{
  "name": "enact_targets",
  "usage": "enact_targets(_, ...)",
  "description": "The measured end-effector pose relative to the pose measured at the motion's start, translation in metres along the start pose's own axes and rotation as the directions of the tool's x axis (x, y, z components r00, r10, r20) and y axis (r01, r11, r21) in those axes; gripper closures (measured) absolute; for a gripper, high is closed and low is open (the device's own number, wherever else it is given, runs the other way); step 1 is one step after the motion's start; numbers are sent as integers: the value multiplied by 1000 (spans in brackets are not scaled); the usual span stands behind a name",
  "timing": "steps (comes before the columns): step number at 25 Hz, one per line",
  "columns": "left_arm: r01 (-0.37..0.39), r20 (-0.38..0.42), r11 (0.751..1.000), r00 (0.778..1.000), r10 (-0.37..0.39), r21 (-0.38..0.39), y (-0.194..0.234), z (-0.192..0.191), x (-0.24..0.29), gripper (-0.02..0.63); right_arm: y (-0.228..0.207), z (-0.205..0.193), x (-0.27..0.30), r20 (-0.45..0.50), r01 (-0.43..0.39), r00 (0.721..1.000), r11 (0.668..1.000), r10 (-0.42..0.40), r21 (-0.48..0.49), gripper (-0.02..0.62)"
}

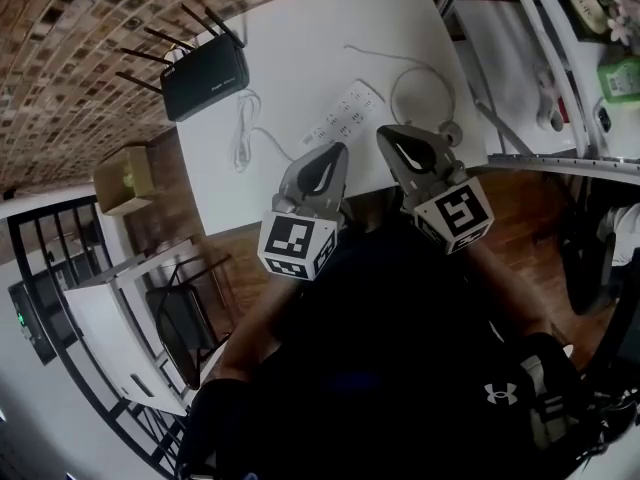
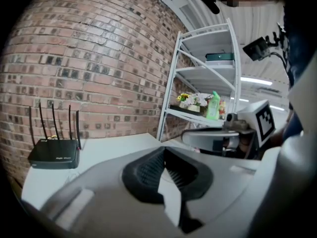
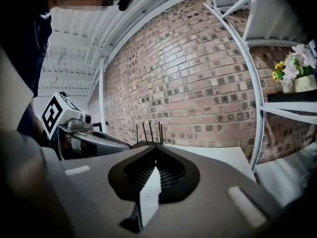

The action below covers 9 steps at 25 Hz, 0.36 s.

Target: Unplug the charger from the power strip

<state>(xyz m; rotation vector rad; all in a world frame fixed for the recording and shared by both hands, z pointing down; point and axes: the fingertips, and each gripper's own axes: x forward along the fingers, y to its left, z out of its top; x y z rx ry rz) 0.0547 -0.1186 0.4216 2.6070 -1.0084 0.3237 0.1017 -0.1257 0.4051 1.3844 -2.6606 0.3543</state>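
Observation:
A white power strip (image 1: 346,115) lies on the white table (image 1: 300,38), its own cord looping to the right. A thin white charger cable (image 1: 243,131) curls on the table to the strip's left and runs to its near end; I cannot make out the plug itself. My left gripper (image 1: 337,149) hovers shut and empty just short of the strip's near end. My right gripper (image 1: 384,133) is beside it, also shut and empty. In the left gripper view the jaws (image 2: 164,151) meet over the table. The right gripper view shows the same of its jaws (image 3: 155,150).
A black router (image 1: 205,78) with antennas stands at the table's far left corner. A white metal shelf rack (image 1: 560,78) with flowers and bottles stands to the right. A cardboard box (image 1: 125,178) and a black chair (image 1: 185,328) sit on the floor at left.

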Motion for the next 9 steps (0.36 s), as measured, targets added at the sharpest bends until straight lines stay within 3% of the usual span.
enact_targets(9,51,14,998,999,-52,46,-21,8,10,601,-6,3,-11,14,20,1000,1000,-20,5,584)
